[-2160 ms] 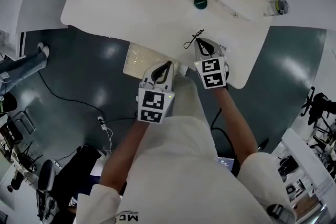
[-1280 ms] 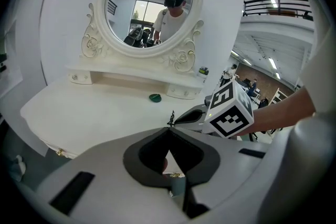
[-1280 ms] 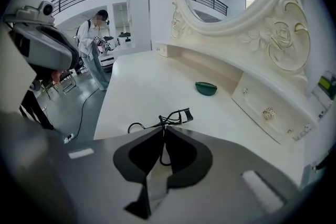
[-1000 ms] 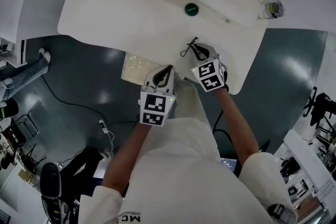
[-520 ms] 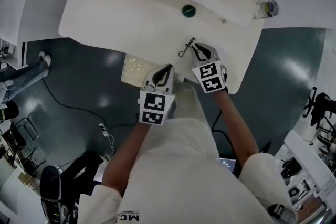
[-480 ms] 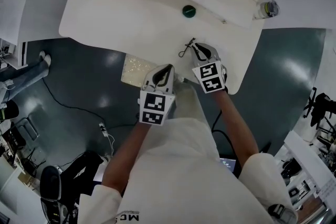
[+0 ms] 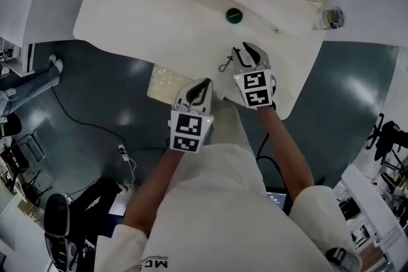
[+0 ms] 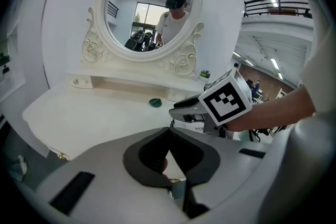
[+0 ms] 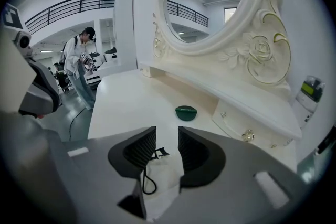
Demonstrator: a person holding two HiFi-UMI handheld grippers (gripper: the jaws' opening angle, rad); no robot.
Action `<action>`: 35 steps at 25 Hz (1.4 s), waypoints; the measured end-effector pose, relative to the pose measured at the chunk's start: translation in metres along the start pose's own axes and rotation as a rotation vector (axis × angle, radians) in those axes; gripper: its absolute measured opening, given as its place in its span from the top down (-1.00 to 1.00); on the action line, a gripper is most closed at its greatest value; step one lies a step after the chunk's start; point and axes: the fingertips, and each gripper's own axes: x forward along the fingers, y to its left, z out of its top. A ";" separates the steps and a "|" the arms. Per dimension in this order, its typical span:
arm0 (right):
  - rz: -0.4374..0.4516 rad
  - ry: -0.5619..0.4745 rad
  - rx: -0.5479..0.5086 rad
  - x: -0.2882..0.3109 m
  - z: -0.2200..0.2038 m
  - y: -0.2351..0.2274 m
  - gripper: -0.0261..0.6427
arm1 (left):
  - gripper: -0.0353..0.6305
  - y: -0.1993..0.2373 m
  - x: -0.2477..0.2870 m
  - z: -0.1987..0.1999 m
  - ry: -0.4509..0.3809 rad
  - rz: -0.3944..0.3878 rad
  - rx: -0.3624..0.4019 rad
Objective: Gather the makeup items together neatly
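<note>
A thin black cord with a small clip (image 7: 226, 64) lies on the white vanity table (image 7: 159, 16), just left of my right gripper (image 7: 246, 49). In the right gripper view the cord (image 9: 147, 178) shows through the gap below the right gripper (image 9: 167, 136). Its jaws have just been opening and stand apart, pressing on nothing. A round dark green compact (image 7: 234, 15) rests farther back, near the drawer ledge (image 9: 186, 112). My left gripper (image 7: 203, 83) hangs over the table's front edge, its tips (image 8: 169, 132) meeting with nothing between them.
A small bottle with a green label (image 7: 331, 17) stands at the back right beside the carved mirror frame (image 9: 257, 55). The table's curved front edge (image 7: 191, 67) drops to a dark floor. People stand in the background (image 9: 81, 68).
The right gripper's jaws have parted and let go of the black cord, which now lies on the table. That gripper has lifted and drawn slightly right. The left gripper has kept still.
</note>
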 end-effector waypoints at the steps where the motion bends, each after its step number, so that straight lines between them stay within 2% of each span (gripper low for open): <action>1: 0.001 0.002 0.000 0.003 0.001 -0.002 0.60 | 0.89 0.001 0.001 0.001 0.000 0.003 -0.002; 8: 0.009 -0.025 0.058 0.019 0.012 -0.012 0.37 | 0.89 0.008 0.011 0.009 -0.001 0.020 -0.014; 21: -0.044 -0.020 0.088 0.050 0.023 -0.036 0.29 | 0.89 0.016 0.028 0.021 -0.010 0.050 -0.046; 35: -0.044 0.069 0.090 0.093 0.024 -0.051 0.23 | 0.89 0.027 0.029 0.022 -0.005 0.079 -0.085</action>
